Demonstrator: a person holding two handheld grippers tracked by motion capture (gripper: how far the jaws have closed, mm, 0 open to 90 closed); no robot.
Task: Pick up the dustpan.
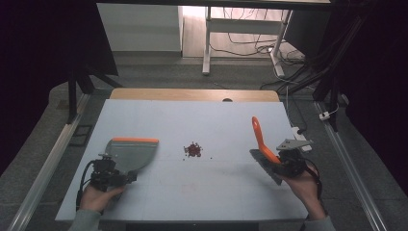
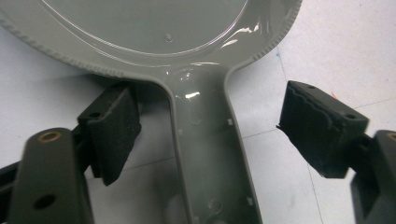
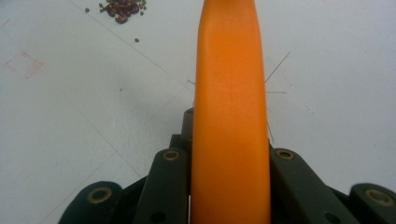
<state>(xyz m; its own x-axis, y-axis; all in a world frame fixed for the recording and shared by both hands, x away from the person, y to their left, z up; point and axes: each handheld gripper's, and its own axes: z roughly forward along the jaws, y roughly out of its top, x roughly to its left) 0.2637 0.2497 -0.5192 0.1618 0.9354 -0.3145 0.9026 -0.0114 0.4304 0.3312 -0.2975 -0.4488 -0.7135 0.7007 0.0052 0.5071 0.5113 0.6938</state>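
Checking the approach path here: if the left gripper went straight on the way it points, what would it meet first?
The grey dustpan. Its handle already lies between the open left gripper jaws, so the pan body comes next, though depth is unclear.

- Grey dustpan (image 1: 131, 153) with an orange front edge lies flat at lower left.
- Orange-handled brush (image 1: 260, 139) stands tilted at lower right.
- Small reddish-brown bean pile (image 1: 193, 149) sits mid-frame.
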